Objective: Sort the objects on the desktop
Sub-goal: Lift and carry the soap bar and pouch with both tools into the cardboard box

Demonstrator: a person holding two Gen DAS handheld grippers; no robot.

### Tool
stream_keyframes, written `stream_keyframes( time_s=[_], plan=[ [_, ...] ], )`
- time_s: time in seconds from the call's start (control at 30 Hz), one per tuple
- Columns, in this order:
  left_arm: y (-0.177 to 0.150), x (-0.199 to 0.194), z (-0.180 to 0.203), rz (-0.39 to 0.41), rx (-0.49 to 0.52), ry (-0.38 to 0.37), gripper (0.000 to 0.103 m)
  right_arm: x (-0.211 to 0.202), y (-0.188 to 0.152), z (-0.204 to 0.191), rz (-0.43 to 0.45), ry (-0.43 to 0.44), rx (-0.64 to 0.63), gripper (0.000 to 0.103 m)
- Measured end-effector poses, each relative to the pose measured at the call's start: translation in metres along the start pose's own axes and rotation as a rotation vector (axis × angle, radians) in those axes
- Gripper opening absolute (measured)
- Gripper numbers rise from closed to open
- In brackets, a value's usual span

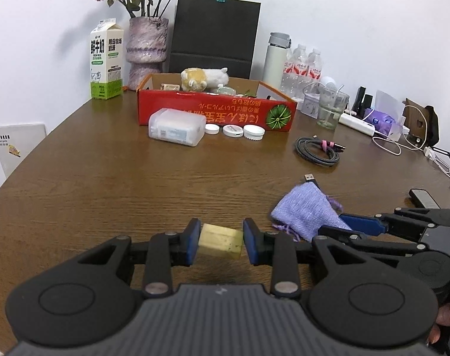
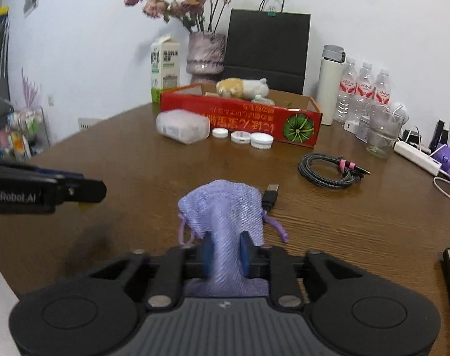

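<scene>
Gripping a pale yellow block above the brown wooden table, my left gripper is closed; my right gripper pinches a lilac knitted pouch. The other gripper's black arm reads "enRobot.AI".

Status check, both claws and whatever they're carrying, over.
Left claw shut on yellow block. Right claw shut on purple mesh pouch. Red box ahead; plastic case and white lids before it.
</scene>
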State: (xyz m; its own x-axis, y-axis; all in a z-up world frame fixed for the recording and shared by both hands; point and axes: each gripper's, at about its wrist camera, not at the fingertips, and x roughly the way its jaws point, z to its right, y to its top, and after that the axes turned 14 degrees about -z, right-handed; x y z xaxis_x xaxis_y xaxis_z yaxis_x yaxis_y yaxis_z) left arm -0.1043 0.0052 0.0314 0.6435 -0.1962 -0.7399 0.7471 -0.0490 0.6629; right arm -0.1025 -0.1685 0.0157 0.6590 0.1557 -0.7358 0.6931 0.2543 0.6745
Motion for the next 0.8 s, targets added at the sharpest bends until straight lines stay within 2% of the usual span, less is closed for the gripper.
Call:
stream_keyframes(
  time_s=[0.1, 0.13, 0.17, 0.27, 0.3, 0.37, 0.47, 0.57, 0.77, 0.8],
  plan=[
    [0.000, 0.003, -0.001, -0.010, -0.001, 0.000, 0.032, -0.003, 0.003, -0.003, 0.027, -0.002, -0.016, 0.031],
    [0.001, 0.004, -0.001, -0.012, 0.000, 0.000, 0.032, -0.003, 0.005, -0.004, 0.034, -0.011, -0.022, 0.039],
    [0.001, 0.005, -0.001, -0.014, 0.001, -0.002, 0.032, -0.001, 0.008, -0.006, 0.037, -0.019, -0.033, 0.043],
    [0.000, 0.008, -0.001, -0.021, 0.002, -0.006, 0.032, 0.014, 0.016, -0.006, 0.011, -0.015, -0.043, 0.042],
    [0.000, 0.008, -0.001, -0.023, 0.002, -0.005, 0.032, 0.021, 0.019, -0.004, -0.008, 0.007, -0.036, 0.039],
    [-0.001, 0.008, -0.002, -0.026, 0.001, -0.003, 0.032, 0.030, 0.022, -0.005, -0.017, 0.015, -0.036, 0.017],
    [-0.001, 0.008, -0.005, -0.026, -0.006, 0.004, 0.032, 0.032, 0.023, -0.011, -0.018, 0.024, -0.049, 0.001],
    [0.000, 0.007, -0.007, -0.021, -0.012, 0.008, 0.032, 0.023, 0.021, -0.018, -0.011, 0.021, -0.086, 0.000],
    [0.000, 0.005, -0.006, -0.018, -0.007, 0.004, 0.032, -0.025, 0.020, -0.008, 0.151, 0.018, -0.021, 0.000],
    [-0.001, 0.007, -0.005, -0.021, -0.005, 0.003, 0.032, -0.026, 0.021, -0.003, 0.174, 0.019, 0.001, 0.003]
  ],
)
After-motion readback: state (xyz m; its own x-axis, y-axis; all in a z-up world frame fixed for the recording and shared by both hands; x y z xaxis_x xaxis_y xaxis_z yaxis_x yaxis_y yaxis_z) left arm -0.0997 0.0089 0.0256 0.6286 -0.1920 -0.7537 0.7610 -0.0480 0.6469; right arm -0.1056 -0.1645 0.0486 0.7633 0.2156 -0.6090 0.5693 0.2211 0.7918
